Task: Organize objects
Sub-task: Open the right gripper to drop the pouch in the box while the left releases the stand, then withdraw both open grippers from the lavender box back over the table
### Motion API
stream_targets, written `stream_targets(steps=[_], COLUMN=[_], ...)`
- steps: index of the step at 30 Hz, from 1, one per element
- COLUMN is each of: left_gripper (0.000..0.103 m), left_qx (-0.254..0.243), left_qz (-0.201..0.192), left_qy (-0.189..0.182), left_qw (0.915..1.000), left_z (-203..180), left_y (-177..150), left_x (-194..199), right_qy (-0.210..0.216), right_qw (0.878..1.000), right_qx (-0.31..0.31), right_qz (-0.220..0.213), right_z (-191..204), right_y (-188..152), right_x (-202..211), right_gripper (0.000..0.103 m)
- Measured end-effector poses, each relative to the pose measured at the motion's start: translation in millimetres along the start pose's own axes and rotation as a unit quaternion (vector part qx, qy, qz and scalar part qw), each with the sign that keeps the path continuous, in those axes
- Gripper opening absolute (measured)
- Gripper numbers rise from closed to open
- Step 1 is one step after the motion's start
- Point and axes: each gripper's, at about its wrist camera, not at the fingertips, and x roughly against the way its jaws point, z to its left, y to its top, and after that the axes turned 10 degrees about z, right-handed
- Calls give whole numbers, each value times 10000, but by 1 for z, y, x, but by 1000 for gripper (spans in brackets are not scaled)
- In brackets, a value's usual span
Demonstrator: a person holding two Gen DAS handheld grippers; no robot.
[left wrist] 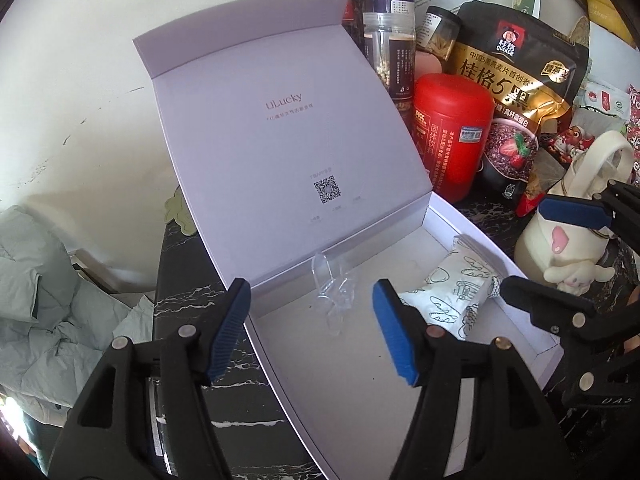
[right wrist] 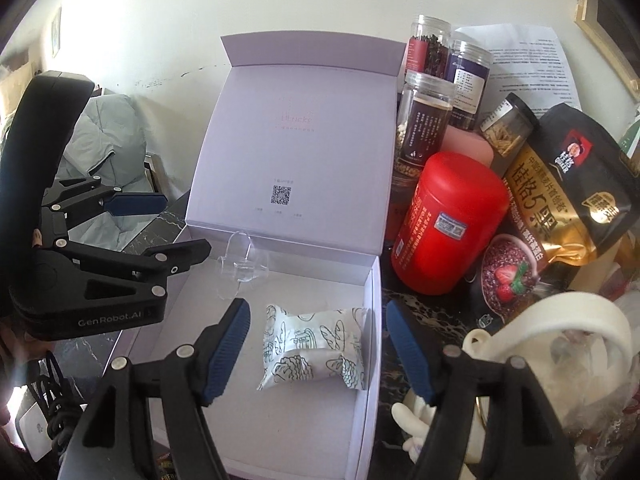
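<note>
The white box (right wrist: 372,360) sits open on the dark marbled surface (left wrist: 192,280), its raised lid (left wrist: 280,140) printed "uLucky" above a QR code. Inside lie a patterned packet (right wrist: 312,354) and a clear plastic stand (right wrist: 238,260). Both the left claw (left wrist: 312,328) and right claw (right wrist: 318,354) gape wide, empty. Beside the box stand a red canister (right wrist: 448,224) and a Quaker bag (right wrist: 560,200).

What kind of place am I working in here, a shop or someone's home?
Most likely a home, on a crowded dark marble-patterned counter. An open gift box sits beside pantry goods: a red canister, an oat bag and dried-food jars. A scuffed wall and rumpled clothing suggest a lived-in room.
</note>
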Motion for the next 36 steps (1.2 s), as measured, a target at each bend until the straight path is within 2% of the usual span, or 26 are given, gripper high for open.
stream_targets(steps=[13,17,24,36], left_gripper=[63,68,69,87], left_qx=[-21,-40,-20,136], left_qz=[-327,-502,-655,-956], left_qy=[236,289,307,379], left_qw=[9992,9983,9974,9946], left_z=[-5,-7,-11,-9], left_y=[-14,-21,-34,-61], left_x=[51,70,95,147], right_qy=[-167,-247,-377,-534], right_qw=[9994,9990,9979,9956], right_qx=[32,9,-36,-176], right_qz=[-314,-382,-518,-752], right_z=[11,14,22,35], right_y=[-9,-12,-19,-39], right_x=[51,66,96,144], right_gripper=[72,72,76,87])
